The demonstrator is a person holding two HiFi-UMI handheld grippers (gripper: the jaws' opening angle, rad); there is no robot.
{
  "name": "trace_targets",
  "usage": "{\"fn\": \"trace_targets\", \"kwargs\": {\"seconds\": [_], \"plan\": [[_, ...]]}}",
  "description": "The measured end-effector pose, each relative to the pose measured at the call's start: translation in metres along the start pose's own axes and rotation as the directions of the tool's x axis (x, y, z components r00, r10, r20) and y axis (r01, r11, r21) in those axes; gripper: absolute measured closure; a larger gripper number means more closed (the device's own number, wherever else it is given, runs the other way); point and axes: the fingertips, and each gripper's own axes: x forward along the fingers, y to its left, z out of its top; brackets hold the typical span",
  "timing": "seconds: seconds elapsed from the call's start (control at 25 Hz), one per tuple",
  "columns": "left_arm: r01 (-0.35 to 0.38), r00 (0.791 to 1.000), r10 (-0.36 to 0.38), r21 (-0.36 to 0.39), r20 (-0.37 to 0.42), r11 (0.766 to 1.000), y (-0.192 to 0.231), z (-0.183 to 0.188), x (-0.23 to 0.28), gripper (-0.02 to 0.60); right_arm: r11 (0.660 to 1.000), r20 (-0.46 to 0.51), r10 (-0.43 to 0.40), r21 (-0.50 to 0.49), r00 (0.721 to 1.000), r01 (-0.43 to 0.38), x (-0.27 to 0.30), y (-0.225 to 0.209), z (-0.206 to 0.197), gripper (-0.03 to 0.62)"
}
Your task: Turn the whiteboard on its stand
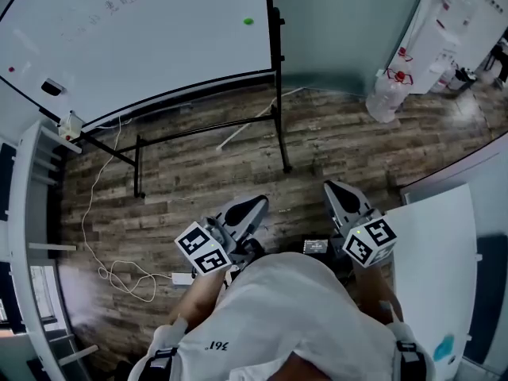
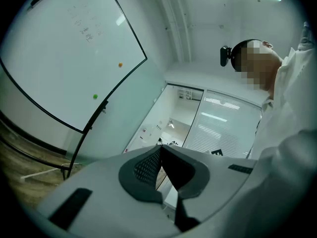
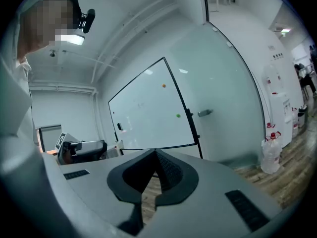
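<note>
A large whiteboard (image 1: 151, 30) in a black frame hangs on a black wheeled stand (image 1: 279, 117) ahead of me, with a green magnet (image 1: 248, 21) near its right edge. It also fills the left gripper view's upper left (image 2: 64, 48) and the middle of the right gripper view (image 3: 148, 113). My left gripper (image 1: 255, 205) and right gripper (image 1: 335, 189) are held close to my body, well short of the board. Both are shut with nothing between the jaws, as the left gripper (image 2: 160, 150) and right gripper (image 3: 155, 155) views show.
A white cable (image 1: 103, 236) trails over the wood floor at the left. A water dispenser (image 1: 444, 30) and a clear bottle (image 1: 387, 95) stand at the right by a glass wall. A white table (image 1: 444, 276) lies to my right, shelving (image 1: 36, 236) to my left.
</note>
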Motion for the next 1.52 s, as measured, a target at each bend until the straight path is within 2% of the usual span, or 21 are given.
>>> {"fn": "trace_targets", "kwargs": {"seconds": [0.24,0.44,0.68,1.0,1.24,1.52], "plan": [[-0.028,1.000,0.027,0.010,0.011,1.000,0.000,-0.001,0.010,0.574,1.000,-0.005,-0.013,-0.009,1.000,0.013,-0.005,-0.019,-0.001,0.568],[-0.052,0.998,0.052,0.014,0.020,0.999,-0.002,-0.005,0.015,0.574,1.000,-0.007,0.009,-0.015,1.000,-0.010,-0.007,-0.026,-0.003,0.566],[-0.106,0.994,0.105,0.018,0.037,0.994,0.002,-0.012,0.021,0.574,1.000,-0.023,0.011,-0.018,1.000,-0.011,-0.014,-0.045,-0.011,0.563],[-0.178,0.982,0.177,0.007,0.060,0.984,0.010,-0.018,0.021,0.574,0.999,-0.065,0.047,-0.015,0.997,-0.048,-0.008,-0.060,-0.021,0.503],[-0.207,0.977,0.207,-0.003,0.058,0.978,0.035,-0.011,0.021,0.574,0.997,-0.093,0.075,-0.010,0.993,-0.076,0.025,-0.065,-0.023,0.500],[-0.191,0.979,0.191,-0.013,0.065,0.982,0.099,0.015,0.031,0.574,0.997,-0.081,0.069,-0.023,0.994,-0.071,0.089,-0.077,-0.012,0.500]]}}
